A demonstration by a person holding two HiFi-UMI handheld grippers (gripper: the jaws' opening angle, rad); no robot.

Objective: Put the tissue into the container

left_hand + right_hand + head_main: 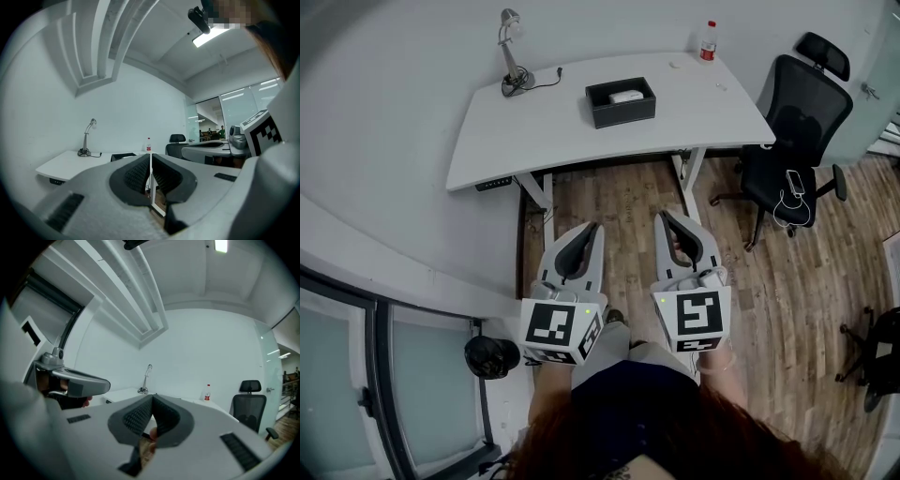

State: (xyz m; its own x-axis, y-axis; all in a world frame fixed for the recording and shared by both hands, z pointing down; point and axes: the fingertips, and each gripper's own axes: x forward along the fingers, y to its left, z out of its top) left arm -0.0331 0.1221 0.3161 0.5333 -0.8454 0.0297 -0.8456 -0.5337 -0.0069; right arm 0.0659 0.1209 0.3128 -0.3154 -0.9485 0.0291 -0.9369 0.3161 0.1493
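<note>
Left gripper [595, 229]: clenched, empty, low over floor [619, 197], well short of desk [534, 131]
Right gripper [661, 217]: clenched, empty, just beside left gripper
Tissue [625, 96]: white, lying inside container [621, 114]
Container: black, open-topped, mid-desk
Lamp [511, 56]: desk's far left corner
Bottle [708, 42]: desk's far right corner
Chair [797, 122]: beside desk's right end

A white desk [534, 122] fills the upper middle of the head view. A desk lamp [512, 56] stands at its upper left corner and a red-capped bottle [708, 41] at its upper right. At the right stands a black office chair [797, 112] with a phone [795, 182] on its seat. Wooden floor [619, 202] lies below the desk.
</note>
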